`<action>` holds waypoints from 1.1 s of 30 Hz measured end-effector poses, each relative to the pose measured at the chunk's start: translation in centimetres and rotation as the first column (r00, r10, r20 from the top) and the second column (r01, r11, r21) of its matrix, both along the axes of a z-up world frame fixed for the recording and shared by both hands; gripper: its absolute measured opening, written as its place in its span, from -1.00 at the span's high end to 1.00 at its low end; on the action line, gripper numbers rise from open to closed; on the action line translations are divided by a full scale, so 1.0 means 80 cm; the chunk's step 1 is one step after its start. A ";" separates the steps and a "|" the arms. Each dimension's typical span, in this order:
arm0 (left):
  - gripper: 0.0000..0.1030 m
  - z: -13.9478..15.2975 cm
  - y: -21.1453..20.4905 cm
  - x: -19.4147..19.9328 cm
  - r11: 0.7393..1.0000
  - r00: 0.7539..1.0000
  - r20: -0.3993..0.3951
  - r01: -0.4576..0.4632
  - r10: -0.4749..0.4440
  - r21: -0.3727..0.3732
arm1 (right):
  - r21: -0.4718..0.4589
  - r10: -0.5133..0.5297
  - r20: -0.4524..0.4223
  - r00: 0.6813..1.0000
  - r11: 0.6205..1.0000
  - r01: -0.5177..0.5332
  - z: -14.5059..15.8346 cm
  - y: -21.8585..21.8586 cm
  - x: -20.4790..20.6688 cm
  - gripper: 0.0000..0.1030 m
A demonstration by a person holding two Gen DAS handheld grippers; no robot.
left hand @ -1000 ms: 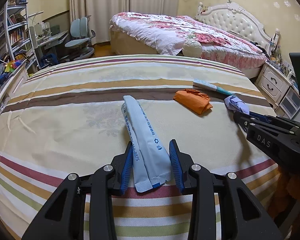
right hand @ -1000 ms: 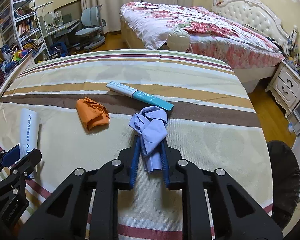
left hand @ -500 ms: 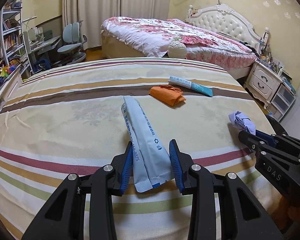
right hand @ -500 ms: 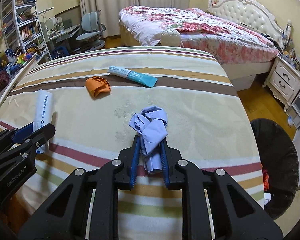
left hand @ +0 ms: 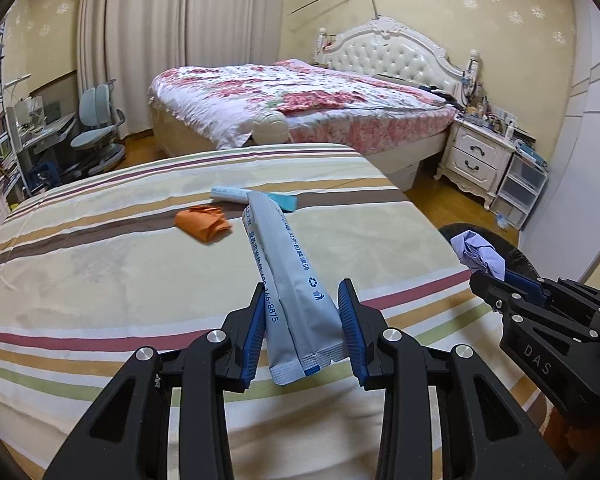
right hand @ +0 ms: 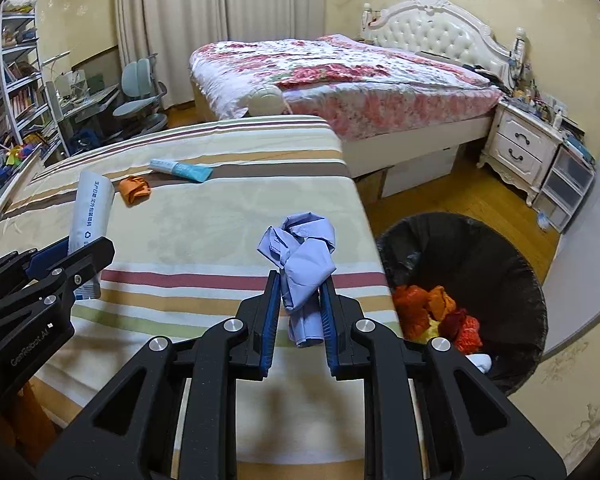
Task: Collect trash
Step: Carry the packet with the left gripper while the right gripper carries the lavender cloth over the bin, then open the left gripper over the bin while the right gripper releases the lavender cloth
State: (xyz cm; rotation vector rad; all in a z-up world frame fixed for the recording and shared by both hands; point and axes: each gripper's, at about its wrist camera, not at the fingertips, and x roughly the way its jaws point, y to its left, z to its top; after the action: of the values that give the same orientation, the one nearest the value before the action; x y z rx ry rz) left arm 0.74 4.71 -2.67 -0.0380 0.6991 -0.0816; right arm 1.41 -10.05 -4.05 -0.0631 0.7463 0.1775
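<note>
Floral bed (right hand: 340, 68), drawn curtains (right hand: 188, 20)

Your teal tube (left hand: 256, 197) is partly hidden behind the grey packet (left hand: 296, 288); the packet's print is too small to read, and the bin (right hand: 500, 264) btm is hidden by trash.

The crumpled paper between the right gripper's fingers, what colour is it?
Pale lilac-blue crumpled paper; the right wrist view shows it best.

Open mouth of the black bin (right hand: 512, 256), unobstructed beside the striped bed (right hand: 220, 216)
</note>
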 end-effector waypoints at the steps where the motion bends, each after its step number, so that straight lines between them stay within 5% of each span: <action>1: 0.29 0.001 -0.011 0.002 1.000 1.000 0.003 0.018 -0.018 0.003 | -0.001 -0.023 0.004 1.000 1.000 0.023 0.001 -0.012 0.000 0.62; 14: 0.29 0.009 -0.136 0.040 0.980 0.980 0.028 0.196 -0.197 0.031 | 0.023 -0.224 0.021 0.974 0.975 0.223 -0.001 -0.127 0.018 0.62; 33: 0.29 -0.010 -0.217 0.092 0.968 0.972 -0.008 0.235 -0.236 0.082 | 0.063 -0.313 0.019 0.950 0.948 0.311 -0.010 -0.191 0.040 0.62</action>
State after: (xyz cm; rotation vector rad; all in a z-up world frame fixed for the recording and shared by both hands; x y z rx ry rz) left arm 8.09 -12.62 -3.49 0.1244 0.7020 -0.2809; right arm 4.59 -25.36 -4.82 0.1091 0.7117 -0.1037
